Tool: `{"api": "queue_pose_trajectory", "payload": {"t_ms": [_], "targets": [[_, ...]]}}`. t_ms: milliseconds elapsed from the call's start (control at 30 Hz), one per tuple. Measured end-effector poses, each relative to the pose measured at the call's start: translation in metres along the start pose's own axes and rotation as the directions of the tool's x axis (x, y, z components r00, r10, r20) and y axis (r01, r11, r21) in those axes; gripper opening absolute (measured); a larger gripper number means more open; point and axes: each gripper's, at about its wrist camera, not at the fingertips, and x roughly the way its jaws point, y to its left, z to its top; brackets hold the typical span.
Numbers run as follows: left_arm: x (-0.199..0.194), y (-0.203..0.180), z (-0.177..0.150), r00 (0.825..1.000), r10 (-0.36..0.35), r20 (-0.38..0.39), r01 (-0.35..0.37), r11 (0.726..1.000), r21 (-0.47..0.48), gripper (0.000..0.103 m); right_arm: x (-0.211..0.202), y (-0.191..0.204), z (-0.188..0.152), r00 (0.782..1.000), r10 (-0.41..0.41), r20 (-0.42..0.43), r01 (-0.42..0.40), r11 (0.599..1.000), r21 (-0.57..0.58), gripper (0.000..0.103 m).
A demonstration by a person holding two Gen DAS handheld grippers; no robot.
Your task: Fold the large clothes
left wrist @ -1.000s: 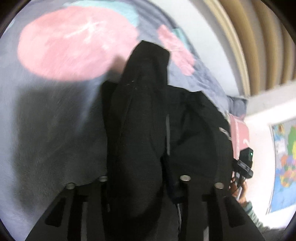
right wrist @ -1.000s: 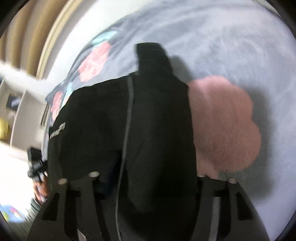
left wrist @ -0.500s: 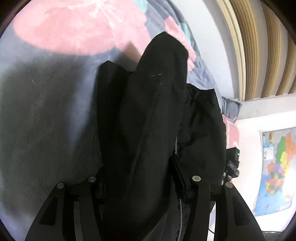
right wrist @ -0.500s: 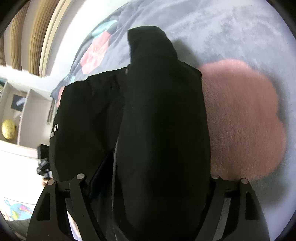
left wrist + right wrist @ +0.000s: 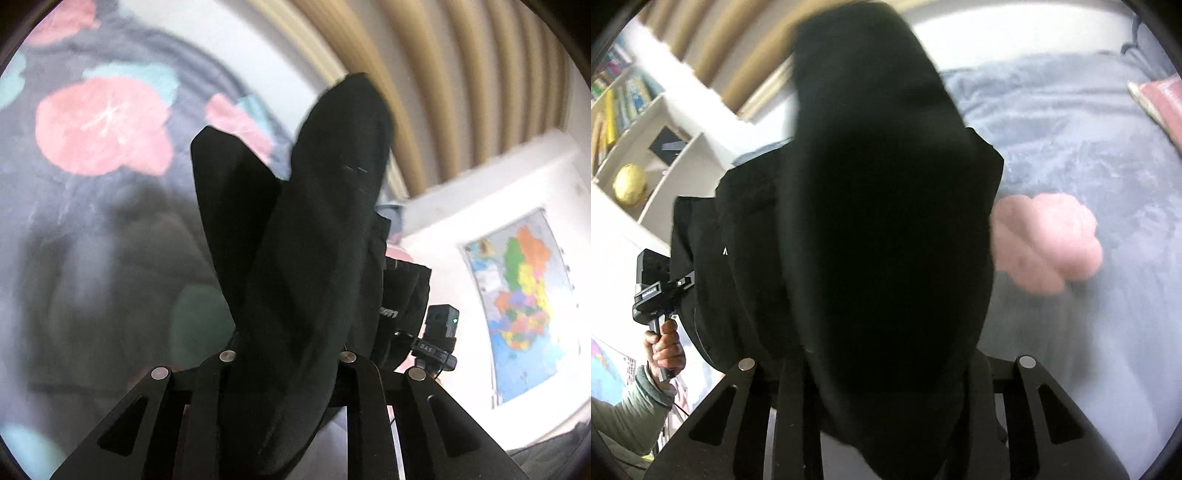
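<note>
You have lifted the black garment [image 5: 314, 258] off the grey floral blanket [image 5: 92, 206]; it now hangs above it. Your left gripper [image 5: 288, 363] and right gripper [image 5: 886, 369], jaws just closing, clench its fabric.

A left gripper [image 5: 288, 363], its jaws just closed in, clamps a thick fold of black garment [image 5: 314, 236] raised above a grey floral blanket [image 5: 99, 155]. A wall map [image 5: 517, 295] hangs at right, beside tan curtains [image 5: 461, 74].
</note>
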Motion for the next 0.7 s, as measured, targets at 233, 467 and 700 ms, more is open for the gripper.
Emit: {"api": "queue_pose_trajectory", "payload": {"t_ms": [233, 467, 700], "targets": [[-0.097, -0.061, -0.062, 0.999, -0.016, 0.039, 0.013, 0.997, 0.077, 0.020, -0.078, 0.064, -0.065, 1.000, -0.005, 0.020, 0.006, 1.000, -0.023, 0.035], [-0.150, -0.071, -0.142, 1.000, 0.010, -0.015, -0.009, 0.999, 0.048, 0.020, -0.108, 0.102, -0.134, 0.994, -0.064, -0.089, 0.065, 0.998, 0.005, 0.034], [-0.125, 0.008, -0.198, 0.975, 0.130, -0.179, -0.156, 0.978, -0.139, 0.022, -0.053, 0.085, -0.180, 0.961, -0.117, -0.252, 0.147, 0.984, 0.103, 0.034]]}}
